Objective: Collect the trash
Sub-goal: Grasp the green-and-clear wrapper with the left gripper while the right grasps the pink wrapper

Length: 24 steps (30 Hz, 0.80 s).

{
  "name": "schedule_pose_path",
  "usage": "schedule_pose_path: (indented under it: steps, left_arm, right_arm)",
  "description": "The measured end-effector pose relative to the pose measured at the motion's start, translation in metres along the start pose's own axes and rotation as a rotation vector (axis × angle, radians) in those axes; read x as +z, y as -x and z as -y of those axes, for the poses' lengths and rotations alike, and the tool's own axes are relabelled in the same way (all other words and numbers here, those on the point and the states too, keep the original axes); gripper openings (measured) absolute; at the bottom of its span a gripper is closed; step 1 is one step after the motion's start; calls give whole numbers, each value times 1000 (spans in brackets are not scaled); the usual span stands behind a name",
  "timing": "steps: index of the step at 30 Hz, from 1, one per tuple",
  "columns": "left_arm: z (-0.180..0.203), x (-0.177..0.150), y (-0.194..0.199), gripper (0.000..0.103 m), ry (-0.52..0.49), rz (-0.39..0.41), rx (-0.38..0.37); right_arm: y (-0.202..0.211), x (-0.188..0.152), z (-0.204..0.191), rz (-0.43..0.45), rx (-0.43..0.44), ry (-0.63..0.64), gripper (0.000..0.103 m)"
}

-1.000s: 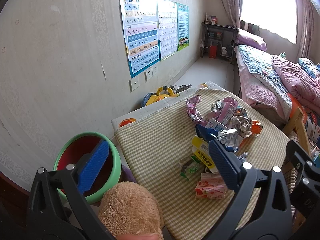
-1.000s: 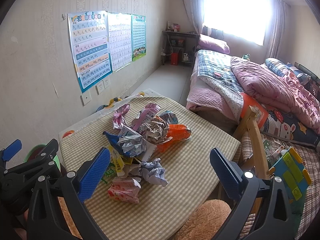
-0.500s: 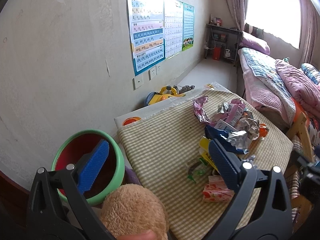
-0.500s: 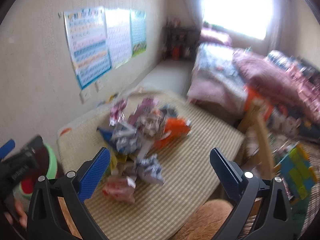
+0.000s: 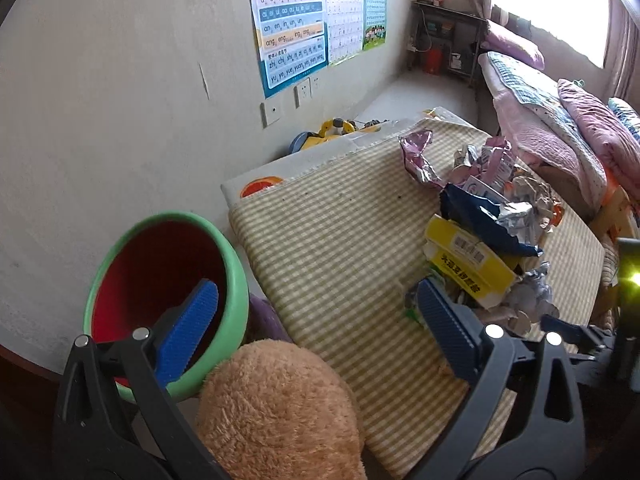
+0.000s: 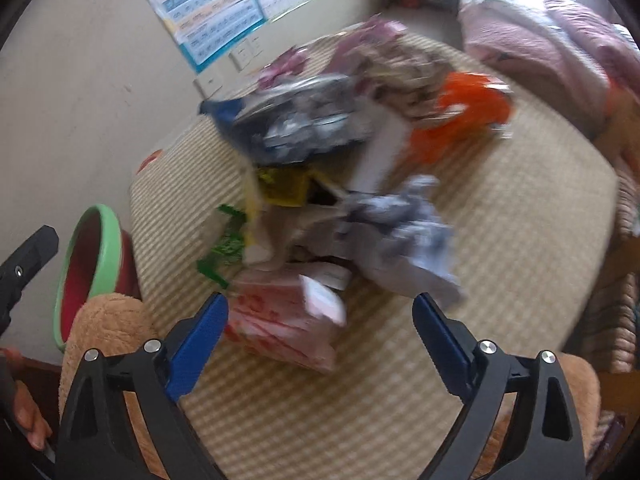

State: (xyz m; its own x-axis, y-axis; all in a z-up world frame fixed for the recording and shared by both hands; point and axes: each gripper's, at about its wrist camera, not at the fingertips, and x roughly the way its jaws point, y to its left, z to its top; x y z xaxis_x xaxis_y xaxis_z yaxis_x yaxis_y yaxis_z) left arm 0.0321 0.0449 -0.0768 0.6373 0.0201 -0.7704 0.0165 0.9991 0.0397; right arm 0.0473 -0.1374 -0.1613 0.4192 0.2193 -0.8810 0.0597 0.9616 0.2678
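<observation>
Crumpled trash pile (image 6: pixel 344 168) on the checked tabletop (image 6: pixel 500 240), its pink carton (image 6: pixel 280 320) just ahead of the right tongs (image 6: pixel 320 340), whose jaws, lately narrowing, stand released around nothing. Left tongs (image 5: pixel 316 336) likewise released, with the green-rimmed bin (image 5: pixel 160 296) behind their left jaw and the pile beyond their right.

Your right gripper (image 6: pixel 320 320), jaws wide and just narrowing, empty, hangs over the checked tablecloth (image 6: pixel 500 240): pink packet (image 6: pixel 280 320) nearest, crumpled grey paper (image 6: pixel 400 236) beyond, green-rimmed bin (image 6: pixel 108 240) off its left edge.
</observation>
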Motion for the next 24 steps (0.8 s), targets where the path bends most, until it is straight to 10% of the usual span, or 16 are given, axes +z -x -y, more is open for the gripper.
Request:
schedule_pose_path:
  steps: [5,10,24]
  left_arm:
    - [5,-3,-2,93,-17,-23,-93]
    - [19,-5,-24,64,-72,-106,-153]
    - [77,-17,-93,36,-213,-276,-251]
  right_arm:
    - [-21,-3,3,-84,70,-20,40]
    - [2,-11,20,-60,164,-54,18]
    - [77,-31,48,95,160,-78,16]
